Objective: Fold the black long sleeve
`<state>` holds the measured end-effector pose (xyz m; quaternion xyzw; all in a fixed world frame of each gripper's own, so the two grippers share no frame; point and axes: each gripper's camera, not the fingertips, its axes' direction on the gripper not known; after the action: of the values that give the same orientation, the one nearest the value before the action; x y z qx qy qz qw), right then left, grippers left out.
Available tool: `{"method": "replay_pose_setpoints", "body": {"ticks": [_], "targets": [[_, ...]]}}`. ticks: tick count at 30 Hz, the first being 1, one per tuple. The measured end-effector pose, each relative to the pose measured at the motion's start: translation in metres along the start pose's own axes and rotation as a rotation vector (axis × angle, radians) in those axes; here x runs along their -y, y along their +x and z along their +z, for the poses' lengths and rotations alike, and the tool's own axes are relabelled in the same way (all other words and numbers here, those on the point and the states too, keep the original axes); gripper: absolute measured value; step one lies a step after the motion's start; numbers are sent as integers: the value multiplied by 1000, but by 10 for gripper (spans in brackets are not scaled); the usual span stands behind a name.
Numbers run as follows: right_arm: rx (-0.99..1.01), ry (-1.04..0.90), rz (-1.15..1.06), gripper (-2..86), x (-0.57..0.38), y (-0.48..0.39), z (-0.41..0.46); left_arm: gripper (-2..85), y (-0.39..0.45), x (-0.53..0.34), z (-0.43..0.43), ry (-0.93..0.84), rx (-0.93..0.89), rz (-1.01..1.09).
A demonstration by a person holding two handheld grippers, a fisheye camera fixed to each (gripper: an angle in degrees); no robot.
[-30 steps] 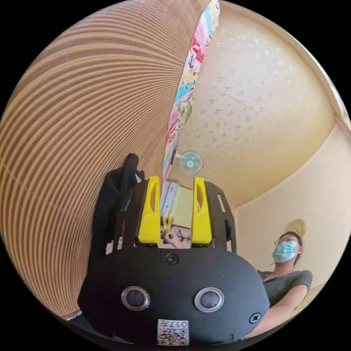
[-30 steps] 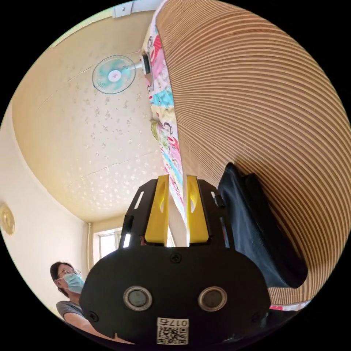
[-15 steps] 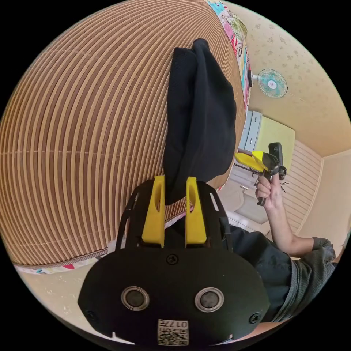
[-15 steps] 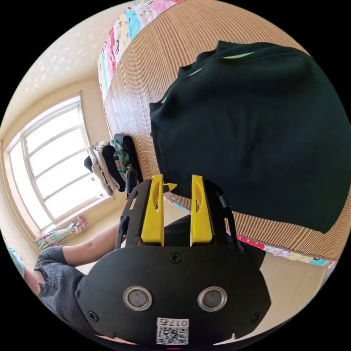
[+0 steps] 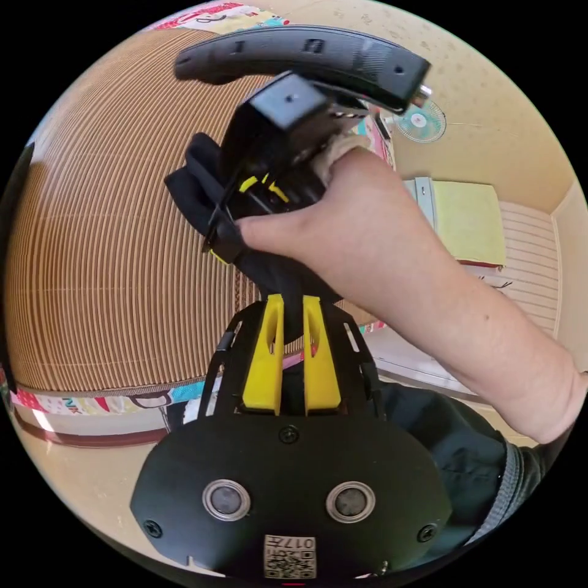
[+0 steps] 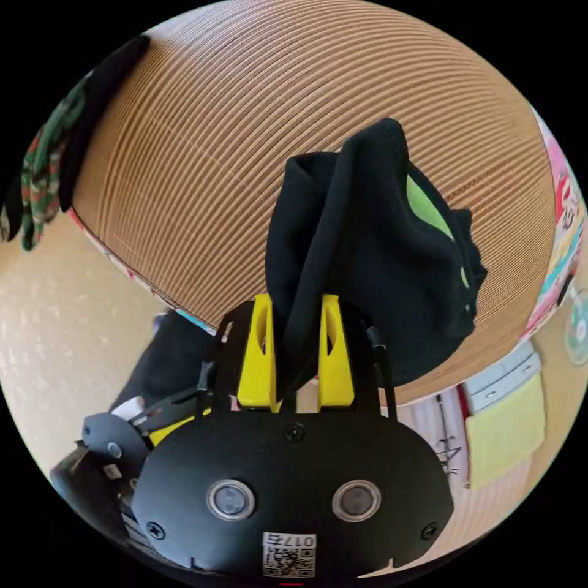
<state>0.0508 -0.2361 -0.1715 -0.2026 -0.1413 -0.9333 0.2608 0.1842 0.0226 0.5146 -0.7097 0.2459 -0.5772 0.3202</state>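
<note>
both grippers pinch black long sleeve; right hand in left view.

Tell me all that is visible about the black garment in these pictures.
The black long sleeve looks like soft, thick knit, with a ribbed band running into the right tool. A bright green inner patch shows at its opening. It is bunched and hanging in folds over the striped woven mat. Cloth passes between the jaws of both tools; in the left gripper view it also enters the left tool, close beside the person's hand.
</note>
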Motion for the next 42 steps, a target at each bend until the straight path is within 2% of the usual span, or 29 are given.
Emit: {"method": "replay_pose_setpoints", "body": {"ticks": [1,3,5,6,8,11,14,18,20,22,25,28,32,36,39,42], "targets": [[-68,8,-54,92,-6,-5,-1,55,5,-1,1,2,23,-4],[26,80,-50,83,-26,14,-10,76,13,-8,-1,39,5,-32],[355,239,27,80,-77,81,-16,98,14,-17,-6,85,-71,-42],[455,293,29,79,-94,100,-14,102,14,-26,-10,116,-101,-45],[803,528,17,78,-171,180,10,109,15,-37,-11,137,-113,-46],[1117,764,-33,78,-261,271,71,113,12,-47,4,122,-141,-47],[1218,910,-4,79,-331,338,143,113,6,-46,34,105,-157,-88],[1209,842,210,91,-371,388,229,118,10,-29,87,92,-175,-131],[1210,711,429,111,-389,409,288,125,15,-16,112,77,-176,-146],[1270,747,489,125,-407,420,313,131,22,-1,136,82,-173,-147],[1370,848,443,165,-419,430,324,152,30,27,166,97,-129,-135],[1349,785,362,199,-401,429,326,181,28,56,192,105,-130,-132],[1423,703,272,218,-361,417,336,200,17,97,230,-5,-147,-95],[1486,661,252,207,-331,392,342,178,7,119,271,-172,-181,-77],[1511,629,323,172,-329,368,353,146,11,118,280,-193,-108,-67],[1646,651,317,152,-346,350,375,118,31,111,285,-226,-106,-19]]}}
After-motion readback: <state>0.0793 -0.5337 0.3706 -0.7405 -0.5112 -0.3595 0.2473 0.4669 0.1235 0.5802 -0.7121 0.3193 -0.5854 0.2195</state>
